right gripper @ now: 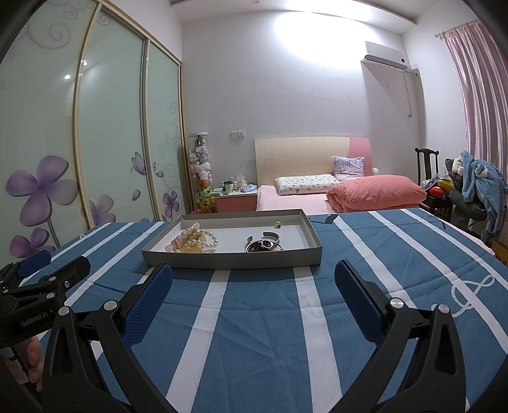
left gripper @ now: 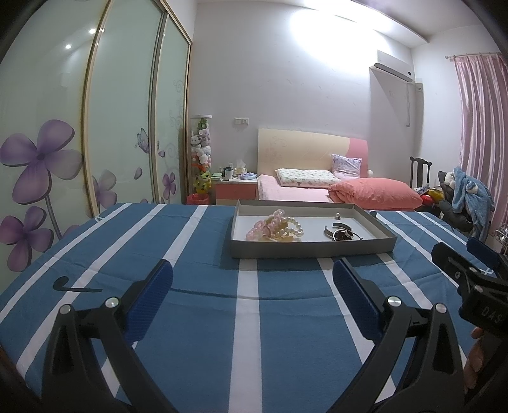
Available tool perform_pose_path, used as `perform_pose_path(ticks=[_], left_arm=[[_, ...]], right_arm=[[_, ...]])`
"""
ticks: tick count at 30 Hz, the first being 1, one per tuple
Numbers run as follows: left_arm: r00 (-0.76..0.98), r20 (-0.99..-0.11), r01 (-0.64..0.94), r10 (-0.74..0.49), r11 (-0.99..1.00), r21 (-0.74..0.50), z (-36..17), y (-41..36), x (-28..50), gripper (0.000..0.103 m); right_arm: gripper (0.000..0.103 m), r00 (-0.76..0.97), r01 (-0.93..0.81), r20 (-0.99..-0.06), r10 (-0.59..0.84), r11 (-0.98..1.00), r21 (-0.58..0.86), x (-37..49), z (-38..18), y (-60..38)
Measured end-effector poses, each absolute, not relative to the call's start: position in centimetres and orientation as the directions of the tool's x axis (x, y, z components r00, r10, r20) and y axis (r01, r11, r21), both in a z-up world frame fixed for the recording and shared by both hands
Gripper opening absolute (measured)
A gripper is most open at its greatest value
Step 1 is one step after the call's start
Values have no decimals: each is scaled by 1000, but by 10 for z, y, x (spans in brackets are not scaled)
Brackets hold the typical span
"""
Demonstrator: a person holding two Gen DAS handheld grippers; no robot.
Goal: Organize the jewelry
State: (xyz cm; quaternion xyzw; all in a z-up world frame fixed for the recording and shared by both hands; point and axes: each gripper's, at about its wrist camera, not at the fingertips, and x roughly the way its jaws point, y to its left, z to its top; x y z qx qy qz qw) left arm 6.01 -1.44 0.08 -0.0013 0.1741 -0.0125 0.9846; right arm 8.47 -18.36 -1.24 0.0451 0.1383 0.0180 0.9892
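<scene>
Flanking tray (right gripper: 235, 260) (unobstructed): spread tongs (right gripper: 252, 295).

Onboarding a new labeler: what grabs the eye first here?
The grey tray at the middle of the blue striped cloth, holding a heap of pearl and pink bracelets on its left and a silver bangle on its right. Both tongs, left and right, hang open short of it.

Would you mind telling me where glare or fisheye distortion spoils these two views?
Left wrist view: ceiling light blows out the white wall; the wardrobe's frosted sliding doors bow strongly. Right wrist view: the same wall glare, and dark vignetted corners. The grey shallow tray stays sharp in both.
</scene>
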Motion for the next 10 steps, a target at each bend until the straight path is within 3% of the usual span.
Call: perform_pose_path(ticks=[10], left_arm=[[940, -341, 23, -27, 1000, -14, 2, -16, 57, 98]], right_arm=[[101, 961, -23, -271, 49, 995, 95, 85, -12, -184]])
